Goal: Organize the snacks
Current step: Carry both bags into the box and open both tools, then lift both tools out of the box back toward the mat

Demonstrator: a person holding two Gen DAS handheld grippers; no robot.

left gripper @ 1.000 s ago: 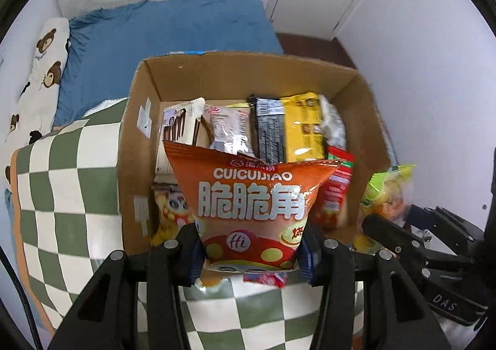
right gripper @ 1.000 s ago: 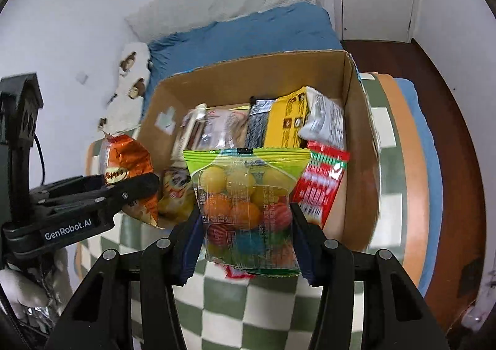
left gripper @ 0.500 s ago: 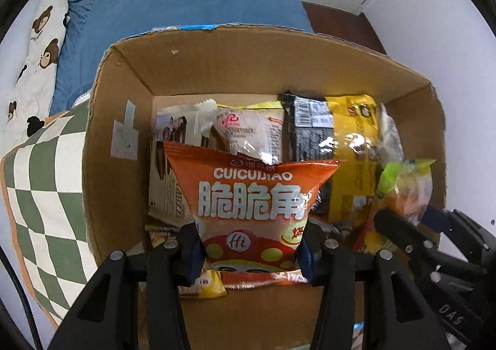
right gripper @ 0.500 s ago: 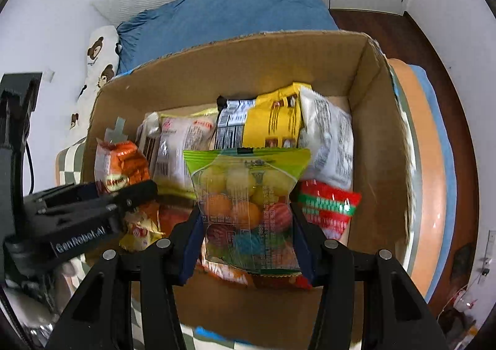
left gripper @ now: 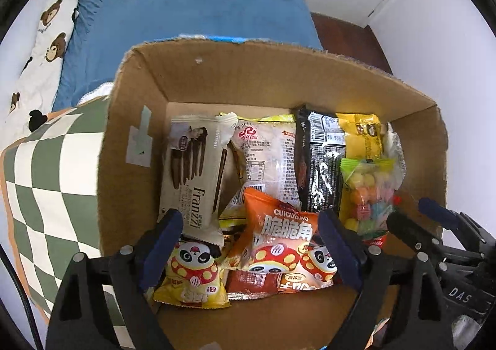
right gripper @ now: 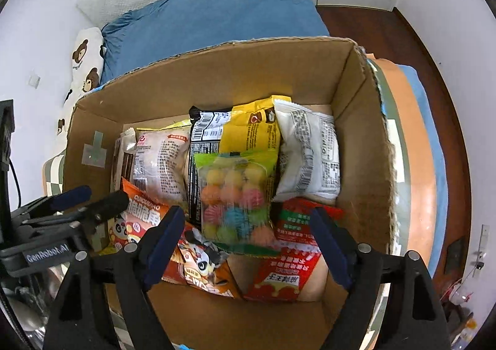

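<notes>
Room: white walls, a bed with a blue sheet (left gripper: 186, 8) behind the box; a bear-print pillow (left gripper: 46, 30) at far left.
Surface: green-and-white checked cloth (left gripper: 52, 182) under the cardboard box (left gripper: 130, 139), showing to the box's left.
Box, left side: cream Franzzi wafer pack (left gripper: 193, 173) lies against the left wall, a yellow panda snack bag (left gripper: 192, 275) just below it.
My left gripper (left gripper: 248, 257): fingers spread wide, nothing between them; it hovers over the near end of the box.
Orange chip bag (left gripper: 279, 232): lies free in the box between my spread left fingers, on top of other packs, touching neither pad.
Box, middle: pale pink-white bun pack (left gripper: 266, 154), then a black pack with a barcode (left gripper: 319, 170), then a yellow pack (right gripper: 251, 129) behind it.
My right gripper (right gripper: 245, 241): released too, fingers apart and clear of everything.
Candy ball bag (right gripper: 237, 195): green-topped clear bag of coloured balls, lies flat in the box over the black and yellow packs, beyond my right fingertips.
Box, right side: white printed pack (right gripper: 310, 157) near the right wall, a red pack (right gripper: 291, 257) below it, partly under the candy bag.
</notes>
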